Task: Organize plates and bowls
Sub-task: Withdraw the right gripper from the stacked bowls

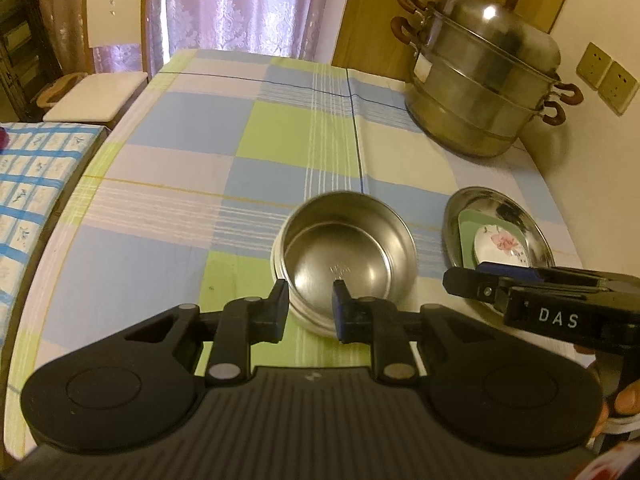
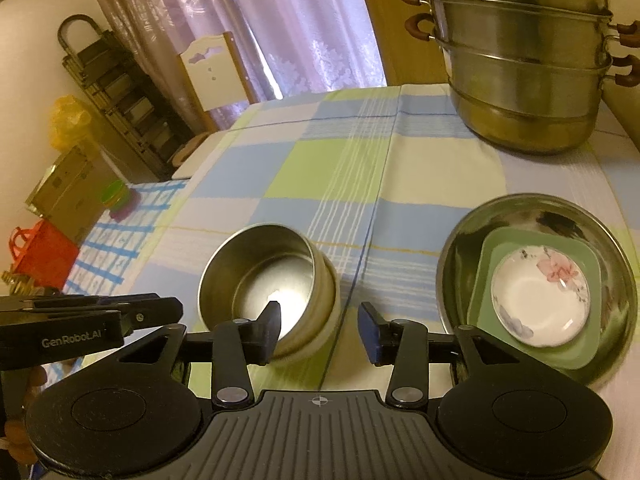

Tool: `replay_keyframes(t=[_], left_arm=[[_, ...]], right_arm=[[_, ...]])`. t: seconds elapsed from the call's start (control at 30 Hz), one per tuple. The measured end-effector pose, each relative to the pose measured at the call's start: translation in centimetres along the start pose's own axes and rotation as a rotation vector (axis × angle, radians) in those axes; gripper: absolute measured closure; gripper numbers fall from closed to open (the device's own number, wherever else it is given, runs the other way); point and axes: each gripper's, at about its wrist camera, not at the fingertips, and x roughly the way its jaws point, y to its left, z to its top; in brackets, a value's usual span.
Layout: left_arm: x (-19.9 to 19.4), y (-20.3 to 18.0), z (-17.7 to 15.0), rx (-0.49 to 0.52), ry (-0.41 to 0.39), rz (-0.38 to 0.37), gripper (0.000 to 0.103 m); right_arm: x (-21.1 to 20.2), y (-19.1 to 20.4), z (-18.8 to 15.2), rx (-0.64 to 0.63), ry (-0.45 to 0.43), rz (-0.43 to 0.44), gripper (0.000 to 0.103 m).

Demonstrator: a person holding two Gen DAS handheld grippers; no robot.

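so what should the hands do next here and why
Probably back both away: the steel bowls sit nested on the tablecloth, and the floral dish and green plate are stacked in the steel basin. The left gripper and right gripper are open and hold nothing.

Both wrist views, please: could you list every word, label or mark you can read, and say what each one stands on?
"DAS": white letters on the side of the right gripper.
"GenRobot.AI": white letters on the side of the left gripper.
Stamped mark in the bottom of the steel bowl: too small to read.
Pale label on the steamer pot: blurred, unreadable.
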Motion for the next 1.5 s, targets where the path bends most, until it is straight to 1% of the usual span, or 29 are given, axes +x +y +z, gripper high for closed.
replay_keyframes(t=[0.27,0.43,0.57,0.9,1.23,1.5], left_arm=[[-3.2,-2.9,-3.6,-0.008,0.004,0.036,0.083],[-5.0,-5.0,-5.7,-0.010,0.002,0.035,0.083],[-6.3,-6.6,-7.2,-0.011,-0.001,0.034,0.083],[-7.8,-9.5,-11.5,0.001,0.040,0.027,0.083],[-8.4,-10.1,-14.8,0.008,0.082,0.035,0.083],[-8.8,-10.3,-15.7,0.006,0.086,0.044,0.083]], right_arm=[[-3.5,-1.1,-2.3,-0.019,0.022,0.038,0.057],[-5.8,-1.3,-4.3,-0.050,0.036,0.052,0.054],[-7.5,-1.8,-5.9,-0.047,0.048,0.068,0.052],[-10.6,-3.3,-10.4,-0.052,0.095,0.055,0.049],[-12.0,-4.6,-13.7,-0.032,0.145,0.022,0.047],[-12.6,-5.0,-14.9,-0.020,0.157,0.008,0.047]])
